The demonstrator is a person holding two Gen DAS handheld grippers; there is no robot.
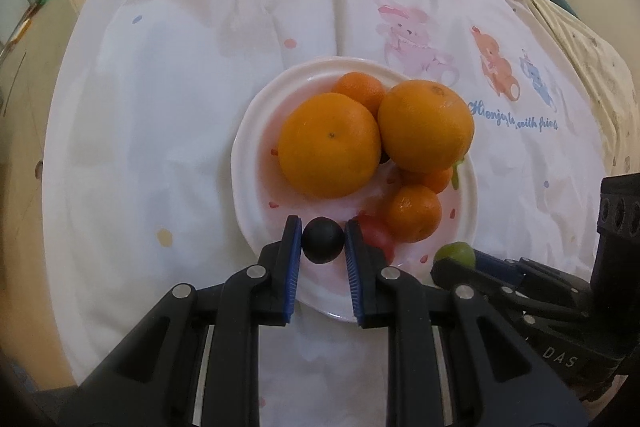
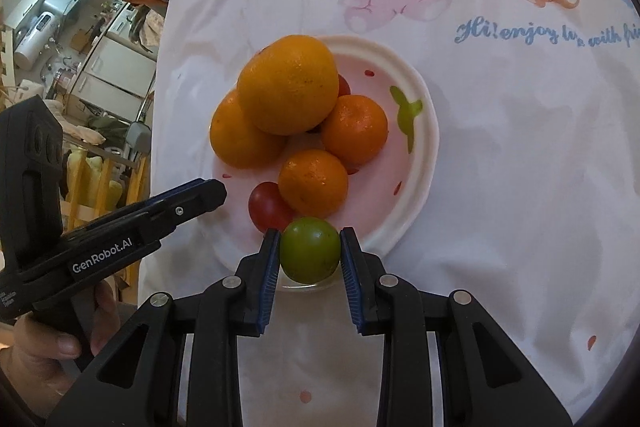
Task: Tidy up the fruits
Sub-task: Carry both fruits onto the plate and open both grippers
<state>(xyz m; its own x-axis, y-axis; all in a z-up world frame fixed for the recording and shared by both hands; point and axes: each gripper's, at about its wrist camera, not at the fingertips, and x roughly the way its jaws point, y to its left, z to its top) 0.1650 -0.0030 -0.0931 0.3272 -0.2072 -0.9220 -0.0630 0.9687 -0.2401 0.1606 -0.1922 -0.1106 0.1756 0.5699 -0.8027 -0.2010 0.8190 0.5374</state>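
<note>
A white plate (image 1: 256, 131) on a white cloth holds two big oranges (image 1: 329, 145), several small mandarins (image 1: 414, 213) and a red cherry tomato (image 1: 376, 237). My left gripper (image 1: 323, 239) is shut on a small dark round fruit (image 1: 323, 239) over the plate's near rim. In the right wrist view the same plate (image 2: 416, 163) shows the oranges (image 2: 288, 85), mandarins (image 2: 313, 183) and tomato (image 2: 268, 205). My right gripper (image 2: 310, 250) is shut on a green round fruit (image 2: 310, 250) at the plate's near edge; that fruit also shows in the left wrist view (image 1: 456, 254).
The cloth (image 1: 160, 107) with printed bears and blue lettering covers the table. The table's left edge (image 2: 160, 131) drops off to a cluttered room. The left gripper's body (image 2: 120, 235) and the hand holding it sit left of the plate.
</note>
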